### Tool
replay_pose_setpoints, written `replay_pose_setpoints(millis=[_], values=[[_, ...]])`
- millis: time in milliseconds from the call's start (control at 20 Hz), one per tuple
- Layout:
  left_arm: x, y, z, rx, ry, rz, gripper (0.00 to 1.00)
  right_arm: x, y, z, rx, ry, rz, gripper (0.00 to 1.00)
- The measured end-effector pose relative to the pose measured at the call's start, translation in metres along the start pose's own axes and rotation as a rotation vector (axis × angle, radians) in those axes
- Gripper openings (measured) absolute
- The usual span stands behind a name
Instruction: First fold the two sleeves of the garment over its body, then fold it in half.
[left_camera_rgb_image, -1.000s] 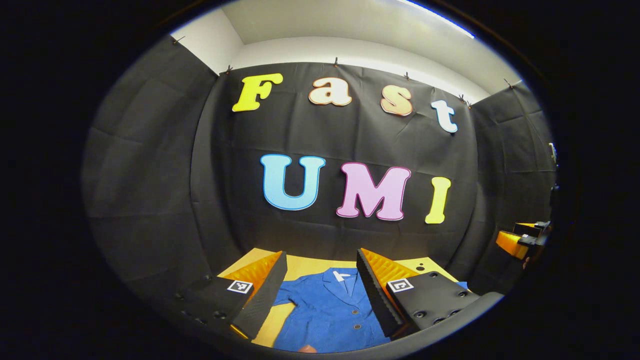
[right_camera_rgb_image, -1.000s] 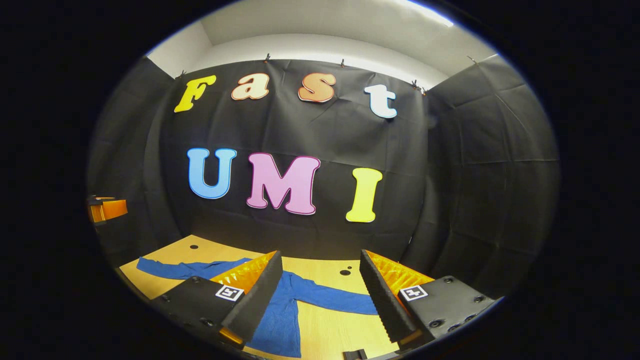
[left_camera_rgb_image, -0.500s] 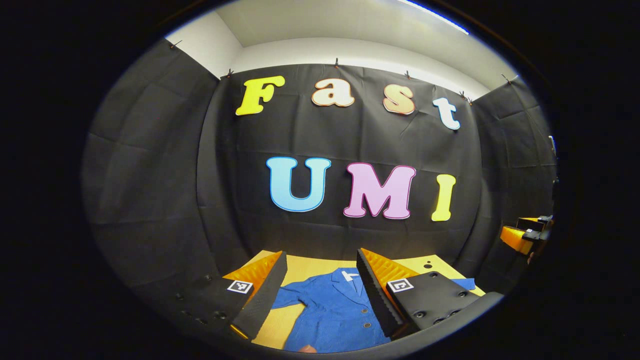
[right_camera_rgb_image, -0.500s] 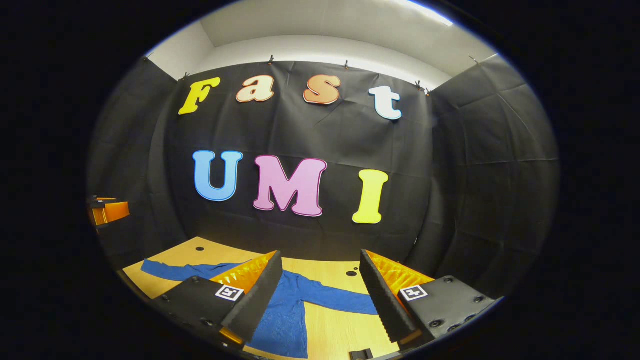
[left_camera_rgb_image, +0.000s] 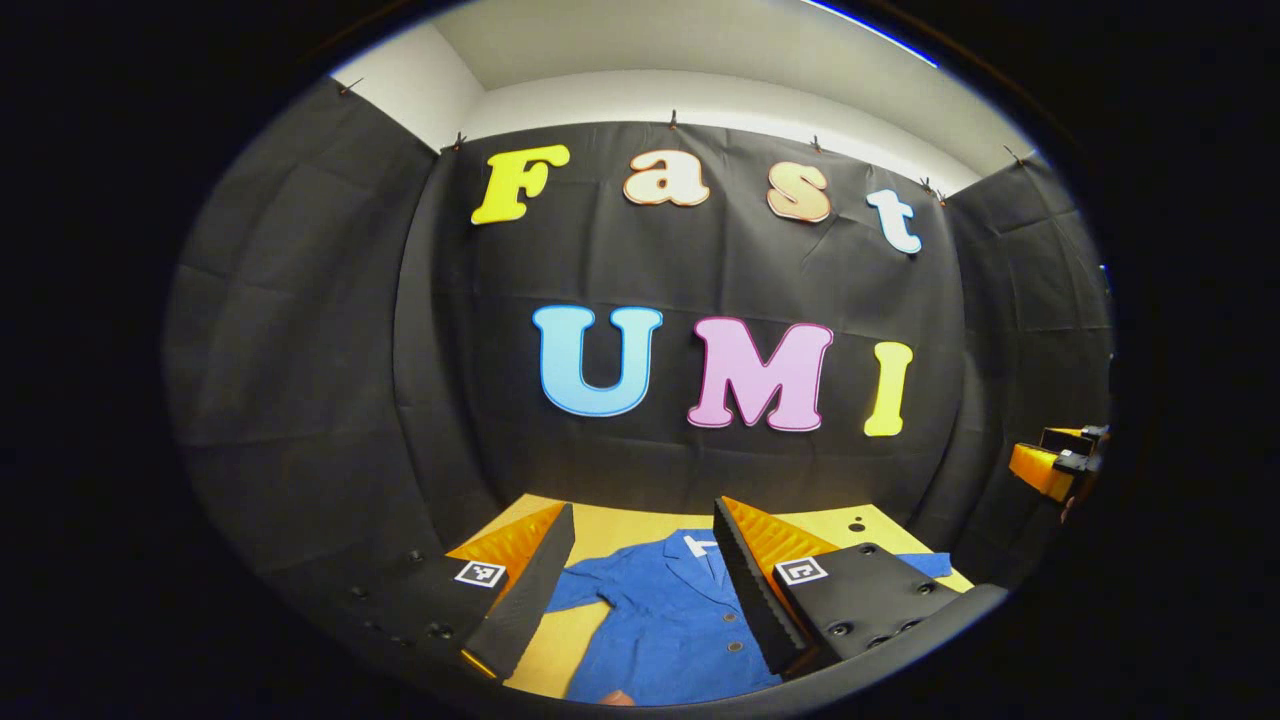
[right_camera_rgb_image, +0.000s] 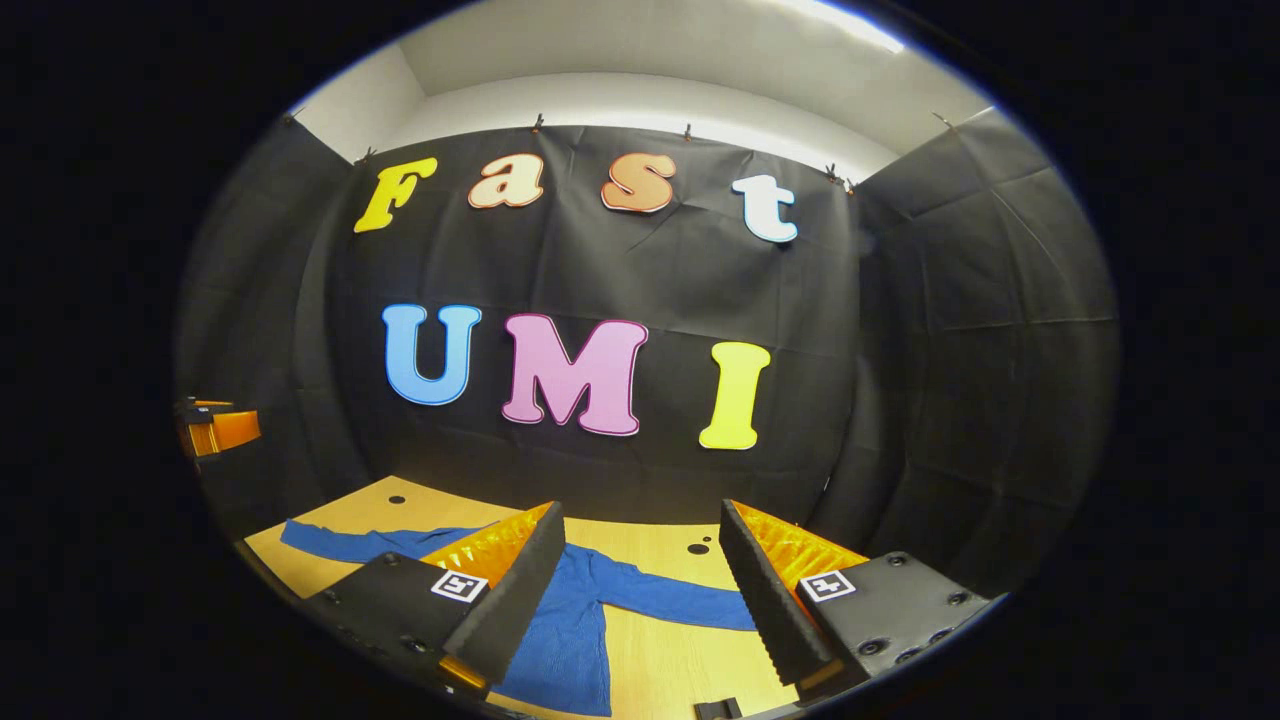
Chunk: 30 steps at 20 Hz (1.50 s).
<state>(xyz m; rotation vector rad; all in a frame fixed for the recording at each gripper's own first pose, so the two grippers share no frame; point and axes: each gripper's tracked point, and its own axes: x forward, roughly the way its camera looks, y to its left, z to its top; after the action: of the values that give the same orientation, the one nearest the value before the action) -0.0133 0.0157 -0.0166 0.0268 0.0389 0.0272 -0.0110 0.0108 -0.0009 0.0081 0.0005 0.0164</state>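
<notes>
While grippers hover, shirt (left_camera_rgb_image: 660, 620) unfolded, table (right_camera_rgb_image: 690, 670)

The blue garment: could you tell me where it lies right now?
The blue garment lies flat on the yellow table, sleeves spread, below the open left gripper; the right gripper view shows it too.

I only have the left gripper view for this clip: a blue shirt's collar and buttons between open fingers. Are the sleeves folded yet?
Observer: No. The right gripper view has both sleeves spread flat on the table, one sleeve out to each side of the shirt.
Operator: Is the right hand-held gripper holding anything?
Observer: No. The right hand-held gripper is open; the other sleeve lies ungripped in its gap.
Operator: Anything else there?
Observer: A small dark object at the near edge; I cannot tell what it is.
</notes>
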Motion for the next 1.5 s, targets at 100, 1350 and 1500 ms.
replay_pose_setpoints(millis=[100,1350,1500], values=[[0.000,0.007,-0.002,0.017,0.002,0.014,0.80,-0.002,0.001,-0.004,-0.003,0.006,0.006,0.96],[0.008,-0.011,-0.021,-0.011,0.037,-0.028,0.80,0.024,-0.081,-0.067,0.033,0.133,-0.026,0.96],[0.019,-0.021,-0.021,0.007,0.037,-0.019,0.80,0.048,-0.118,-0.112,0.091,0.216,-0.062,0.96]])
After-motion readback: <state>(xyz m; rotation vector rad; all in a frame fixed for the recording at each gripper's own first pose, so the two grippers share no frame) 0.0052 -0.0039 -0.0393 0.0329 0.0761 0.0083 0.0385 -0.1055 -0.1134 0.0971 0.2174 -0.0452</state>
